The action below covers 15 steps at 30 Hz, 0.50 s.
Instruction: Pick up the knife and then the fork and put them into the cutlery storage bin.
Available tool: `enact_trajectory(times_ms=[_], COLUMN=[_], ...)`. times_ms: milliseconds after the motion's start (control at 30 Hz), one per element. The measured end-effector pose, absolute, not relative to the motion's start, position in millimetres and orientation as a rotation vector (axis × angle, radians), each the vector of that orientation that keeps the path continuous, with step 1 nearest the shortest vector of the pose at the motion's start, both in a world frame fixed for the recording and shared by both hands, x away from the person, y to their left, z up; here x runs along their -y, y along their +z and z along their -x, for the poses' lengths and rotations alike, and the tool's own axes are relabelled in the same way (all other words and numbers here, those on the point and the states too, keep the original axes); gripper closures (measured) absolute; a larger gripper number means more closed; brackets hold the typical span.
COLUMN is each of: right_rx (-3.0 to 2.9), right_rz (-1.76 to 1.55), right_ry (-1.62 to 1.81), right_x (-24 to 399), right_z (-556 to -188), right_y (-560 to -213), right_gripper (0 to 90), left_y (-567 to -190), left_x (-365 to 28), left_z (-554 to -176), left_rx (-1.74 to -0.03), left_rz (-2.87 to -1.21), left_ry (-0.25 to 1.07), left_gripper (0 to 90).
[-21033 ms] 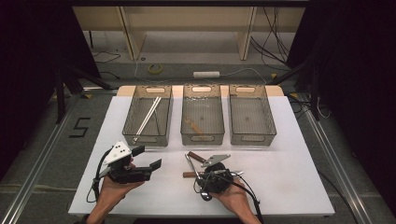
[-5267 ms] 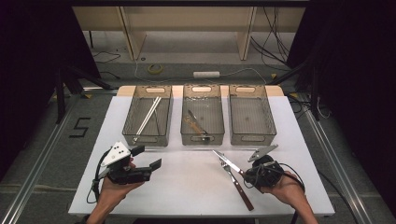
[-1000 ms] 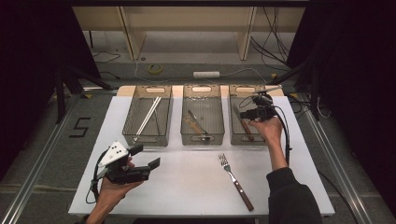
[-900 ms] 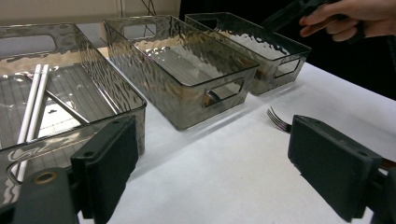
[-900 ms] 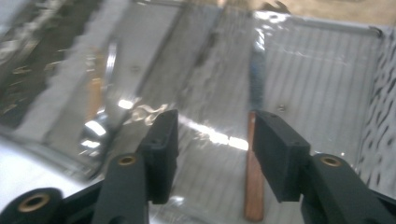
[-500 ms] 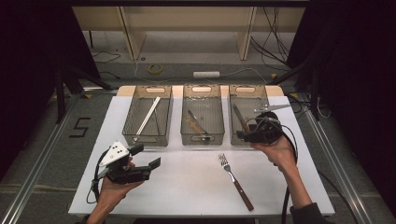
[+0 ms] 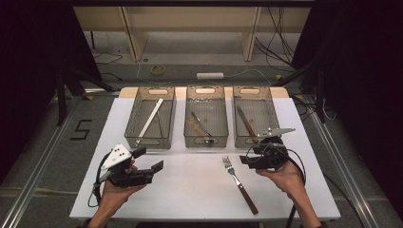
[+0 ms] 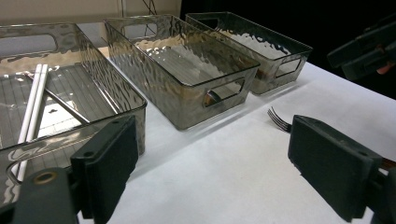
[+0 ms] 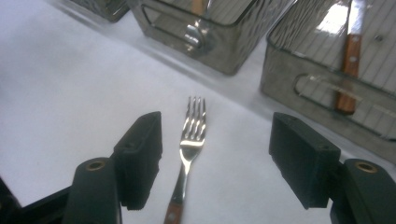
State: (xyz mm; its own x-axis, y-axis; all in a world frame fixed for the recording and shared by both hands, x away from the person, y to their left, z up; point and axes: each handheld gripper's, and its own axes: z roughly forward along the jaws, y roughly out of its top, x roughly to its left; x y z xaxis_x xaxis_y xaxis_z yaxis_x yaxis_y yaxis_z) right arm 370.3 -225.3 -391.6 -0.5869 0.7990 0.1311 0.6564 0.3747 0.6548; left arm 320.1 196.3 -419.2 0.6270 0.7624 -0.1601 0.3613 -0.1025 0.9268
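Note:
A fork [image 7: 240, 183] with a wooden handle lies on the white table, tines toward the bins. My right gripper [image 7: 248, 160] hovers just right of its tines. In the right gripper view the fork [image 9: 191, 140] lies on the table between the black jaws of my right gripper [image 9: 215, 158], untouched. Those jaws have just been opening and hold nothing. A wooden-handled knife [image 7: 246, 122] lies in the right bin [image 7: 274, 124]. My left gripper [image 7: 148, 159] rests at the near left, open and empty, as the left gripper view [image 8: 212, 172] confirms.
Three clear bins stand in a row at the back. The left bin [image 7: 167, 124] holds white sticks [image 7: 149, 120]; the middle bin [image 7: 224, 118] holds a wooden-handled utensil [image 7: 199, 126]. The table's near edge runs just behind both hands.
My right gripper has drawn back from over the right bin toward the near side, beside the fork, with its jaws wider. The knife stays in the bin. The left gripper has not moved.

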Motion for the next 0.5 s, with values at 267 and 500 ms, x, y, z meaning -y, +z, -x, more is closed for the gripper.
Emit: enact_trajectory(times_ms=[267, 500], right_rx=[-2.482, -2.527], right_rz=[-1.302, -1.291], right_ry=[0.971, 0.933], right_x=[215, 207], right_z=[-357, -345], right_y=[-406, -421], right_gripper=[35.4, 39.3], left_y=[-419, -418], left_x=[-197, -197], left_z=[-320, -319], left_rx=[-0.927, -0.924], left_rz=[-1.705, -1.704], left_ry=[0.438, 0.439], left_gripper=[15.6, 15.6])
